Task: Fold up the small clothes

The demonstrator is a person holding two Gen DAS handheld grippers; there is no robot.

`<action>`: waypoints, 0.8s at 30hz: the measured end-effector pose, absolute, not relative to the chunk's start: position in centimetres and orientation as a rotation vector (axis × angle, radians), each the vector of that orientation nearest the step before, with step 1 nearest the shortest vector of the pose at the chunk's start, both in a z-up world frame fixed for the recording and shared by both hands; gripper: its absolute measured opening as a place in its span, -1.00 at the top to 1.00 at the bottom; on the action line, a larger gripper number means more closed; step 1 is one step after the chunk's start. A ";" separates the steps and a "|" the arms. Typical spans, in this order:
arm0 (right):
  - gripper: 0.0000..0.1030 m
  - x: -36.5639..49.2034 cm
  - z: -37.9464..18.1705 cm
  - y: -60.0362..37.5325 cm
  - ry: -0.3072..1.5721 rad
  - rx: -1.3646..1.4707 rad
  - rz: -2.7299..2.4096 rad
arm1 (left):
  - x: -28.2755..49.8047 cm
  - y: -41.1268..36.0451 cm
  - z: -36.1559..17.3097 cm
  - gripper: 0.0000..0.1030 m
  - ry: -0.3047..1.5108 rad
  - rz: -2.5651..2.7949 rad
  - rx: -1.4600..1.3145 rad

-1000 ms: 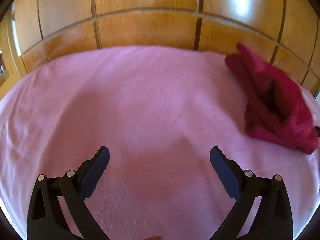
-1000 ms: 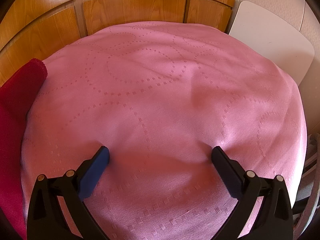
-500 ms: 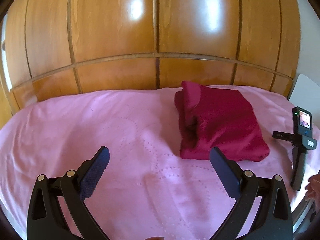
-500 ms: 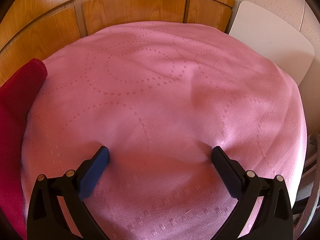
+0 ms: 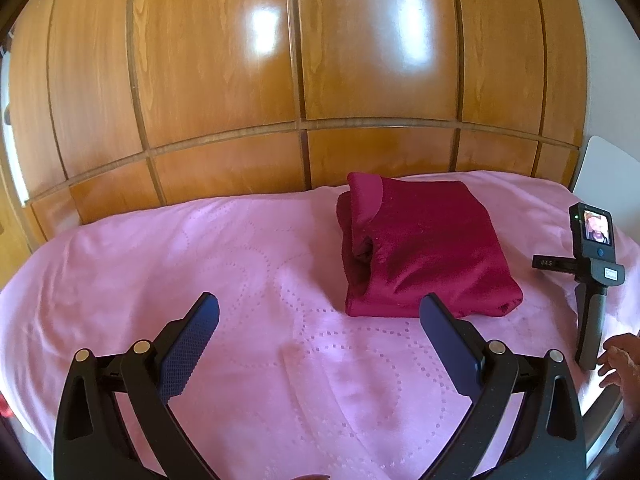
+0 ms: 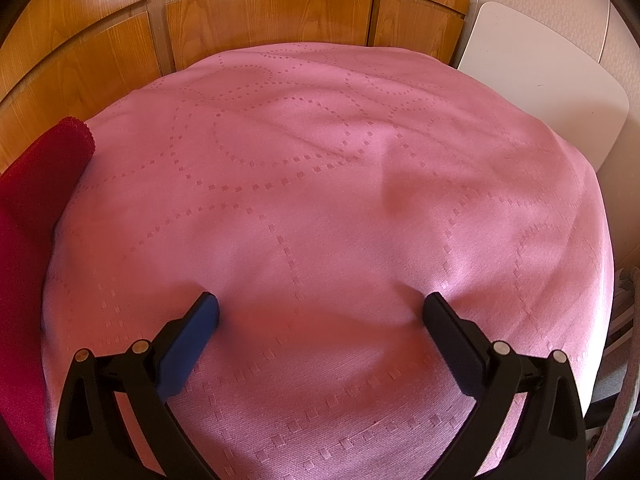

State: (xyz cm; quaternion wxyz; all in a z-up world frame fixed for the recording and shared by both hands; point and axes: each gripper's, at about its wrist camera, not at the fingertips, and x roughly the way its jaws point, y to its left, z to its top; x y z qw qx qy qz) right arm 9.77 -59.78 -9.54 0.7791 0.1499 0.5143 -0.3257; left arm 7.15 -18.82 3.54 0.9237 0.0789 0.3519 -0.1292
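L gripper (image 5: 319, 312) is lifting back vs 1 s ago; garment (image 5: 424, 248) is lying folded, both jaws released, R gripper (image 6: 320, 312) resting.

Two low wrist views, shared pink bedspread (image 5: 248, 264).

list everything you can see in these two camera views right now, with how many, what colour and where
Folded garment: one, dark red, far right part of the bedspread.
Bedspread: one, pink with a dotted pattern, under everything.
Wardrobe panels: several, glossy brown wood, behind the bed.
Handheld camera: one, dark grey, standing at the bed's right edge.
Board: one, white, beside the bed's far right corner.
Left gripper: black, blue-padded jaws open, above the bedspread.
Right gripper: same, jaws open, tips on the bedspread.
Bare hand: one, by the camera's handle.
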 end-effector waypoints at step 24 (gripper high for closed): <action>-0.97 9.8 -9.5 -59.8 1.112 0.324 -0.705 | 7.2 -18.6 2.5 -0.93 0.755 -0.265 0.155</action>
